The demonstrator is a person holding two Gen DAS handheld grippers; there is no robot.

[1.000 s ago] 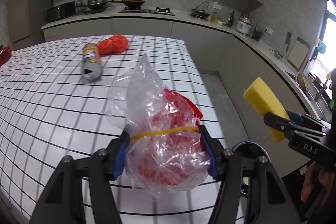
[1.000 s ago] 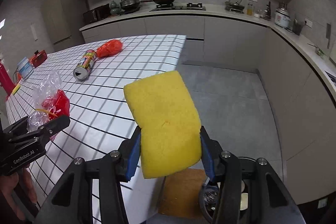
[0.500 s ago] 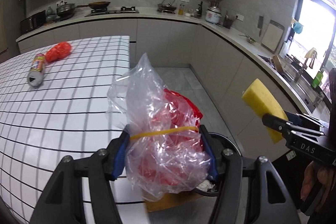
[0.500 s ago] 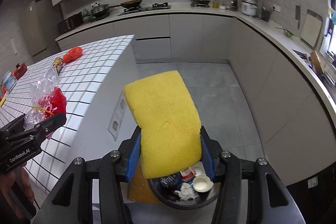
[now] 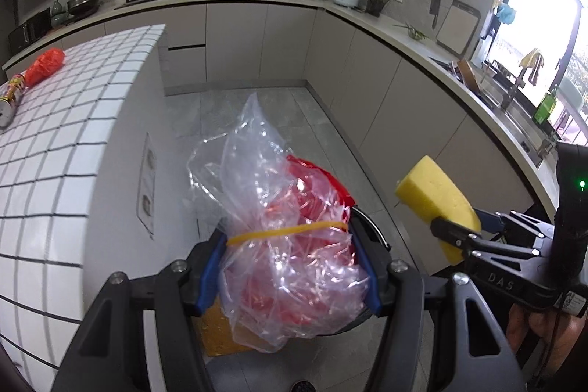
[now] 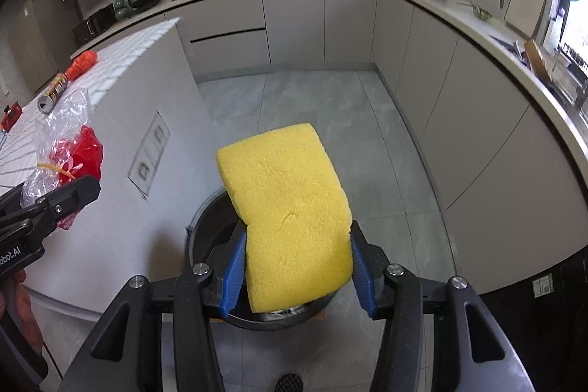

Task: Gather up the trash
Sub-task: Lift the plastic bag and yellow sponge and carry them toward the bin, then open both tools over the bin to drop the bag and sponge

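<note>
My left gripper (image 5: 288,267) is shut on a clear plastic bag (image 5: 279,226) with red trash inside and a yellow rubber band around it. It hangs above the dark round trash bin (image 5: 371,230) on the floor. My right gripper (image 6: 296,263) is shut on a yellow sponge (image 6: 290,223), held over the same bin (image 6: 209,219). The sponge (image 5: 433,201) and right gripper also show at the right of the left wrist view. The bag (image 6: 66,149) shows at the left of the right wrist view.
The white tiled island (image 5: 73,120) stands at the left with a can (image 5: 11,94) lying on it and an orange-red bag (image 5: 47,67) beside the can. Grey cabinets (image 6: 422,68) and a counter curve around back and right. An orange-brown mat (image 5: 217,337) lies by the bin.
Both grippers have swung right and down, off the island top, and now hang over the floor bin. Both keep their hold on the bag and the sponge.
</note>
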